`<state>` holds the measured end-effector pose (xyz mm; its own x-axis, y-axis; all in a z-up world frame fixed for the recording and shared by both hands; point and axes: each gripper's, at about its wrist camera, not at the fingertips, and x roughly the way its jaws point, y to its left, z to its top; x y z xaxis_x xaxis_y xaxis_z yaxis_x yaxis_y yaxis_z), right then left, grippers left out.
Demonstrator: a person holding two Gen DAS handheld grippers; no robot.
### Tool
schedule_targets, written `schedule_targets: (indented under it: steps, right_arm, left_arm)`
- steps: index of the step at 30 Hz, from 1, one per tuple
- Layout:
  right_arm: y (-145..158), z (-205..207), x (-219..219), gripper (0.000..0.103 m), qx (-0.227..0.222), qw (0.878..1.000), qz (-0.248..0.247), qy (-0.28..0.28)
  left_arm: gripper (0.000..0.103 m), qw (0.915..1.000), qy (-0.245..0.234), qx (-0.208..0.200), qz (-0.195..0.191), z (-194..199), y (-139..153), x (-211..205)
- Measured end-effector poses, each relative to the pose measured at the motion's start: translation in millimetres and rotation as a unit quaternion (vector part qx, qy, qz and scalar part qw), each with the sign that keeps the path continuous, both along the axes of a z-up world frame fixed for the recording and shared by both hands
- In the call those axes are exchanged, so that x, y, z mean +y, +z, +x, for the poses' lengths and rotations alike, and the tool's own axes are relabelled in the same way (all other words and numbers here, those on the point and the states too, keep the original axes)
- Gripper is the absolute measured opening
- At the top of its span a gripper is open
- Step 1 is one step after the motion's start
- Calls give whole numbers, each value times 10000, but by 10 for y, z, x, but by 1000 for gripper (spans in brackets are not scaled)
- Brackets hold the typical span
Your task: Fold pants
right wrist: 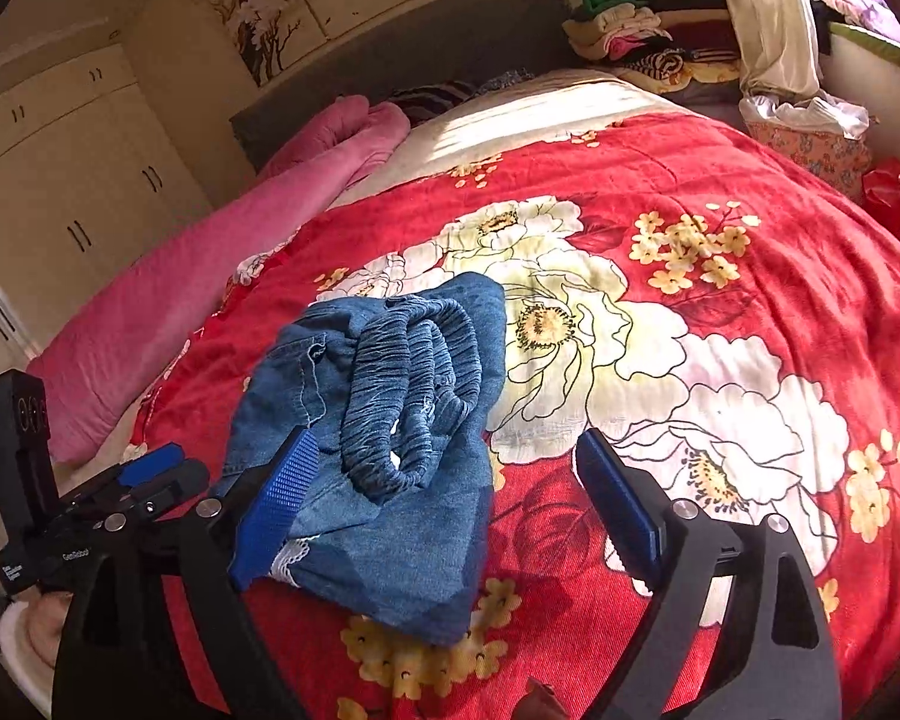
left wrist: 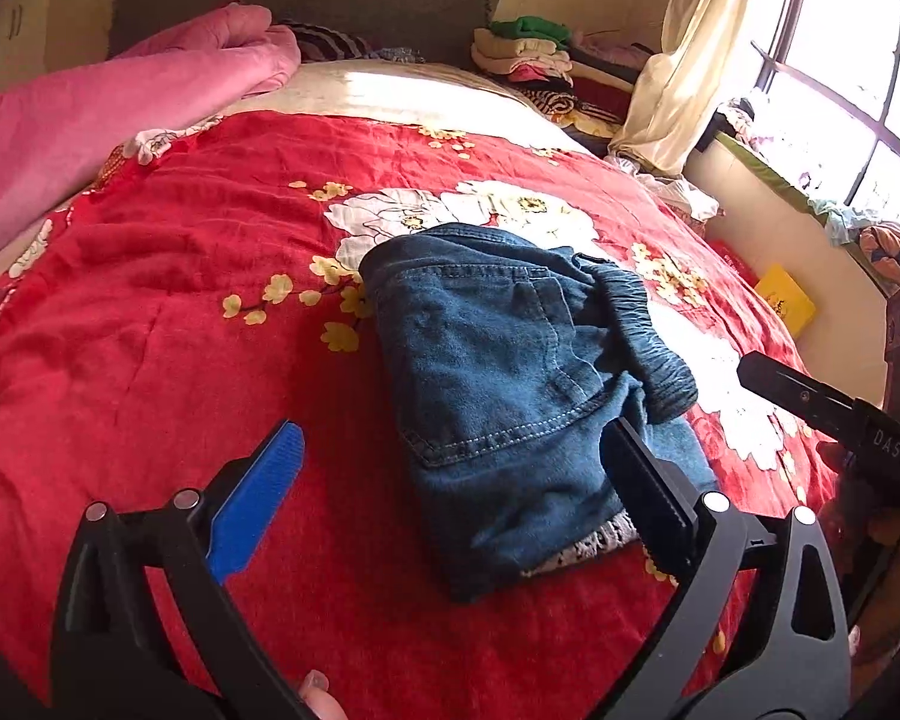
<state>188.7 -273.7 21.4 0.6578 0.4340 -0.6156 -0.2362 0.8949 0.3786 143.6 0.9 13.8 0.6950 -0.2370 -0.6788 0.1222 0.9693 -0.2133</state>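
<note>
The blue denim pants [left wrist: 498,384] lie folded into a compact bundle on the red floral bedspread [left wrist: 180,312], elastic waistband on top. They also show in the right wrist view [right wrist: 390,420]. My left gripper [left wrist: 450,456] is open and empty, its jaws wide apart just above the near end of the bundle. My right gripper [right wrist: 450,468] is open and empty, hovering over the bundle's near right side. The right gripper also shows at the right edge of the left wrist view [left wrist: 834,414]. The left gripper shows at the left edge of the right wrist view [right wrist: 156,474].
A pink blanket [left wrist: 90,114] lies along the bed's left side. Stacked clothes [left wrist: 534,54] sit by the grey headboard [left wrist: 306,0]. A curtain [left wrist: 690,60] and window are at the right. A yellow box [left wrist: 786,300] lies beside the bed. Wardrobes [right wrist: 60,168] stand at the left.
</note>
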Motion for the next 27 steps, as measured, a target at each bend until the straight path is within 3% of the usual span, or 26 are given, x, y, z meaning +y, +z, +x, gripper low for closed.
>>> schedule_targets:
  steps: [15,27]
  right_arm:
    - [380,-809,-73,98,-868,9950,-485,-104]
    - [224,-1247,-54,98,-757,9948,-681,-91]
  left_arm:
    - [93,9994,51,-146,304,-680,186,-134]
    - [93,9988,182,-151,430,-1069,48,-175]
